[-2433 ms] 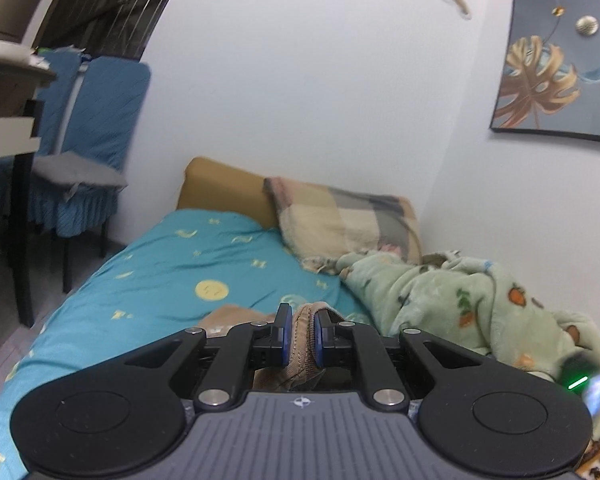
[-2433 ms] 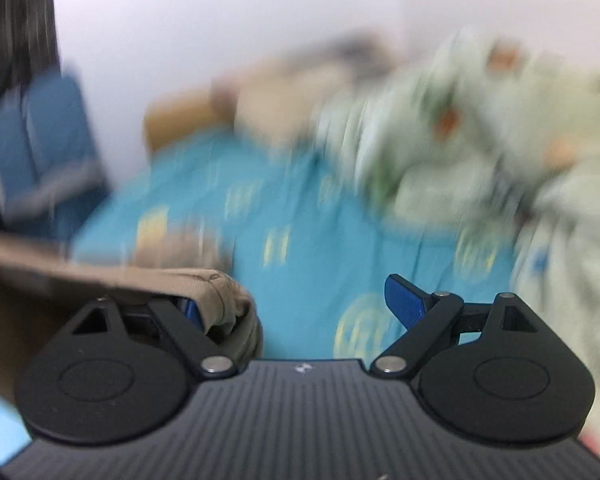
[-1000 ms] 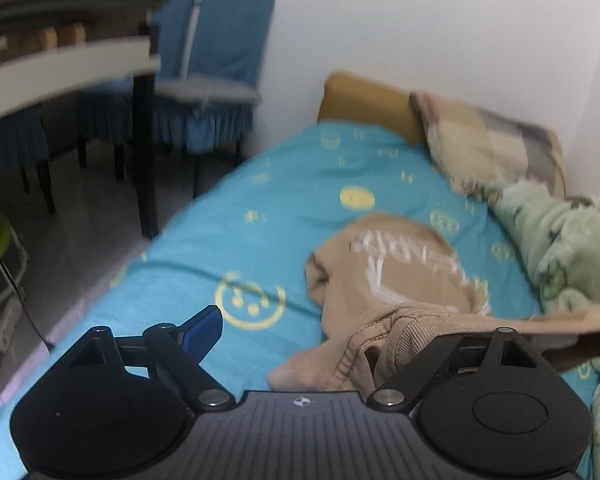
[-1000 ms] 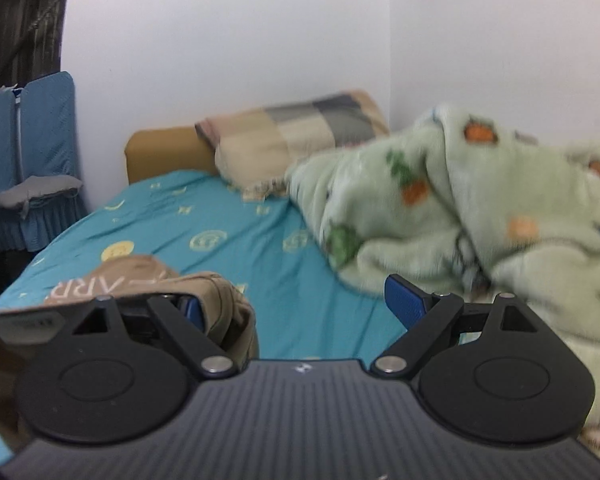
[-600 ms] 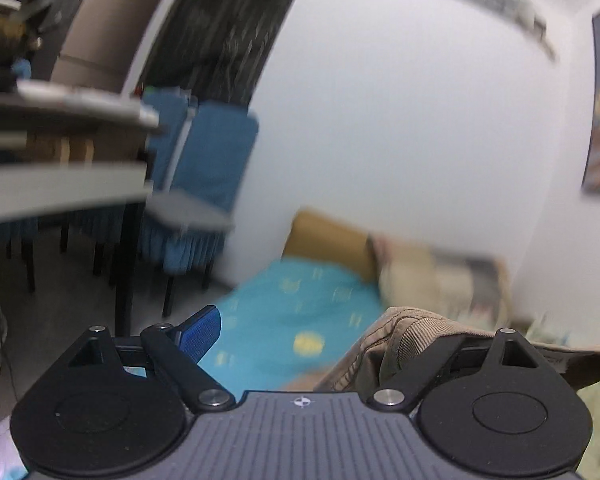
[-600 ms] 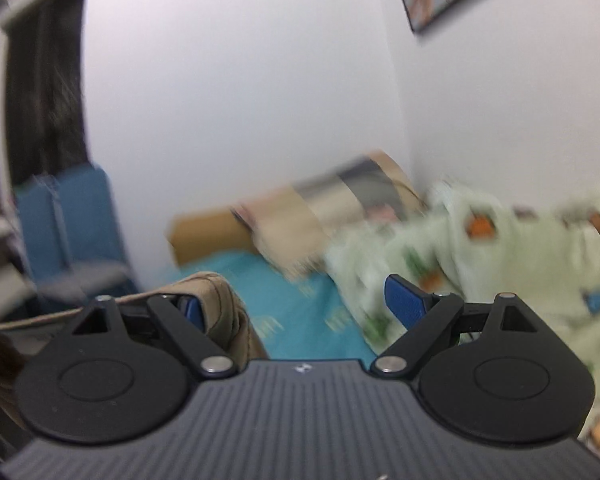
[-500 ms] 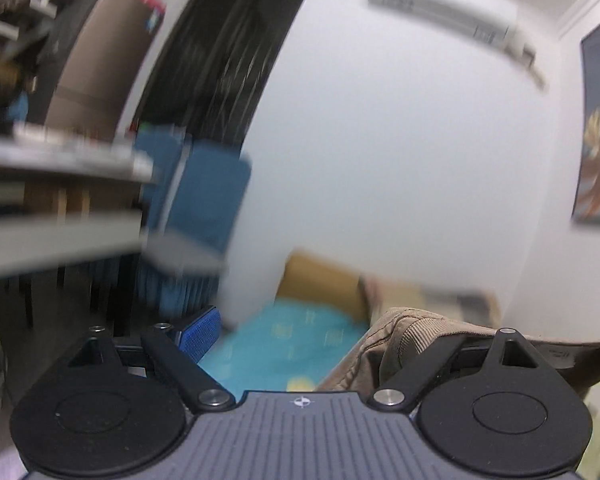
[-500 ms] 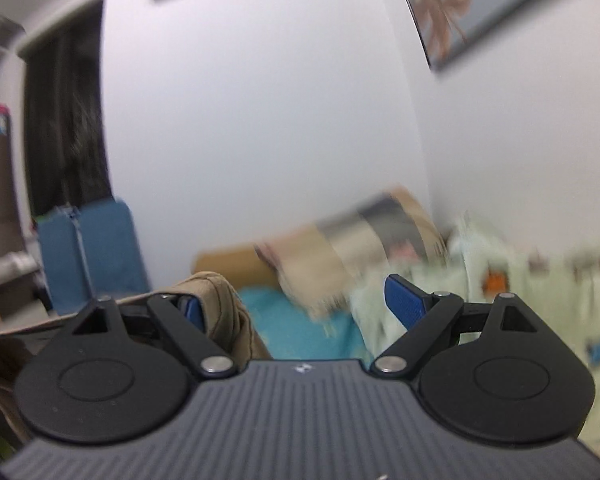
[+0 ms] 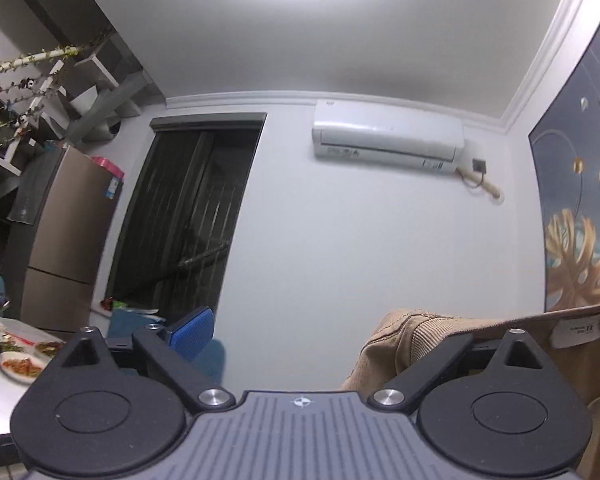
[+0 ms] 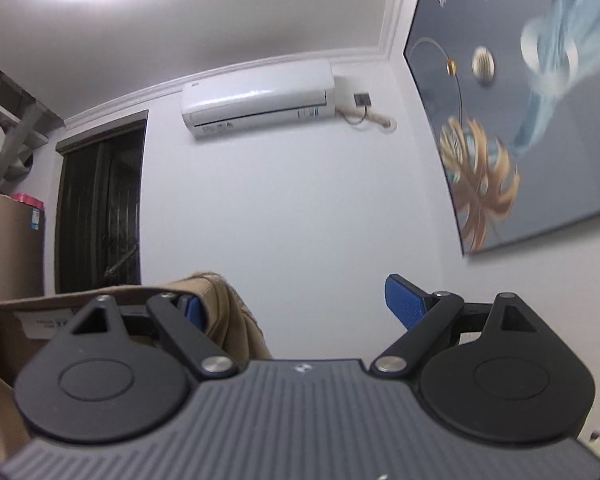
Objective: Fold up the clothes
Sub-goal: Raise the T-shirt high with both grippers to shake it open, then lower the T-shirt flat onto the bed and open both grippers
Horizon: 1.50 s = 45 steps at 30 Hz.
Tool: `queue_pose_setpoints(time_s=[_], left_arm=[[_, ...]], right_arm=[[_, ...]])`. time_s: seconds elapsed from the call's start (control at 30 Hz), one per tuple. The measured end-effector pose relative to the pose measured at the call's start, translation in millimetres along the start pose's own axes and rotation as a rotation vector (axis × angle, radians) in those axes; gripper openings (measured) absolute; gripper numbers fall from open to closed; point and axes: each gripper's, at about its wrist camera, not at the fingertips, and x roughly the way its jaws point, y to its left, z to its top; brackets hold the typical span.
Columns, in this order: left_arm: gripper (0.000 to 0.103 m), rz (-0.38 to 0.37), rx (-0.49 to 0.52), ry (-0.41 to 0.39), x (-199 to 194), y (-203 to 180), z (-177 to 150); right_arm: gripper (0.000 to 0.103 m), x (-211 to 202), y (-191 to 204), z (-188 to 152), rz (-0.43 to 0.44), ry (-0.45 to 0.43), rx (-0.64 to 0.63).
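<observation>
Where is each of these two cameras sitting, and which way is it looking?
Left wrist view: it sits on the left gripper, looking forward and upward at the white wall, air conditioner and dark doorway; both fingers show, jaws opening, the tan garment draped over one finger.
Right wrist view: it sits on the right gripper, tilted up at the same wall and the leaf painting; its jaws stand wide, the garment hanging on one finger.
Shared: air conditioner, doorway, painting, ceiling light, garment.
</observation>
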Motion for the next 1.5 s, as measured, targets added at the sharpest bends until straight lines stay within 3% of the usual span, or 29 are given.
queue_pose_setpoints(time_s=[0.1, 0.2, 0.33, 0.53, 0.73, 0.9, 1.07, 1.17, 1.3, 1.4, 1.5], left_arm=[[0.099, -0.021, -0.019, 0.041, 27.8, -5.8, -12.2], [0.1, -0.038, 0.002, 0.09, 61.9, -8.8, -53.0], [0.101, -0.051, 0.023, 0.196, 121.6, 3.8, -146.9], [0.101, -0.001, 0.062, 0.378, 244.9, 36.6, -279.1], [0.1, 0.084, 0.122, 0.47, 383.8, 58.5, -425.8], [0.1, 0.161, 0.107, 0.591, 498.9, 79.1, -574.8], [0.1, 0.194, 0.098, 0.749, 565.9, 110.3, -728.5], [0.1, 0.189, 0.086, 0.863, 587.1, 129.1, -794.6], [0.099, 0.154, 0.116, 1.016, 599.0, 134.6, -832.5], [0.099, 0.072, 0.11, 1.198, 604.4, 137.3, -827.5], [0.1, 0.012, 0.155, 1.225, 599.3, 129.7, -811.4]], right_arm=[[0.089, 20.6, -2.6, -3.4, -0.012, 0.037, -0.031], [0.089, 50.4, -9.7, -45.4, -0.018, 0.11, -0.05], [0.089, 96.5, -16.0, -123.0, -0.019, 0.247, -0.039], [0.089, 206.1, -4.8, -255.6, -0.027, 0.45, -0.043], [0.089, 339.6, 14.7, -403.7, -0.069, 0.534, -0.064], [0.089, 440.6, 23.4, -536.4, -0.102, 0.619, -0.076], [0.089, 493.3, 8.6, -663.6, -0.109, 0.751, -0.072], [0.089, 499.8, -1.1, -724.7, -0.104, 0.87, -0.073], [0.089, 504.2, -7.9, -769.3, -0.072, 1.025, -0.066], [0.089, 512.3, -3.8, -771.2, 0.069, 1.144, -0.01], [0.089, 504.8, 12.4, -755.8, 0.217, 1.136, -0.059]])
